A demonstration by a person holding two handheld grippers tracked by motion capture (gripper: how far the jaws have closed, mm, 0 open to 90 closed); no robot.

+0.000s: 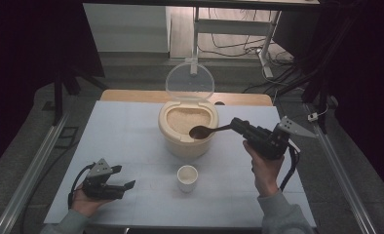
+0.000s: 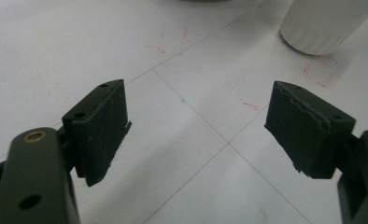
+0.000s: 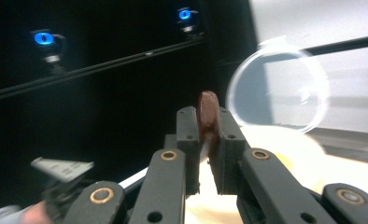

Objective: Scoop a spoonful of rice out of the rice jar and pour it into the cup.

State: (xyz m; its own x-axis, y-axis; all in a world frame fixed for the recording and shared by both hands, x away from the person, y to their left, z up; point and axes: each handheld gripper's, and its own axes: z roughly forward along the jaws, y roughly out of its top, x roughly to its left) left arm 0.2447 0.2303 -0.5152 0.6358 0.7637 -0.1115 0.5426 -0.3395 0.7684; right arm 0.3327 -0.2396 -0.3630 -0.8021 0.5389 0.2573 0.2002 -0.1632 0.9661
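Observation:
A cream rice container (image 1: 187, 140) stands mid-table with its clear round lid (image 1: 189, 81) tipped up at the back, and pale rice (image 1: 186, 119) shows inside. My right gripper (image 1: 237, 125) is shut on the handle of a brown wooden spoon (image 1: 202, 131), whose bowl hovers over the container's right rim. In the right gripper view the spoon (image 3: 208, 108) stands edge-on between the jaws, with the lid (image 3: 280, 86) behind it. A small white cup (image 1: 187, 177) sits in front of the container. My left gripper (image 1: 124, 177) rests open at the table's front left, and the cup (image 2: 324, 23) lies beyond its jaws.
The white table (image 1: 126, 136) has a wooden strip along its far edge. Metal rails run down both sides. Desk legs and cables stand on the floor behind. Faint red marks (image 2: 320, 74) dot the tabletop near the cup.

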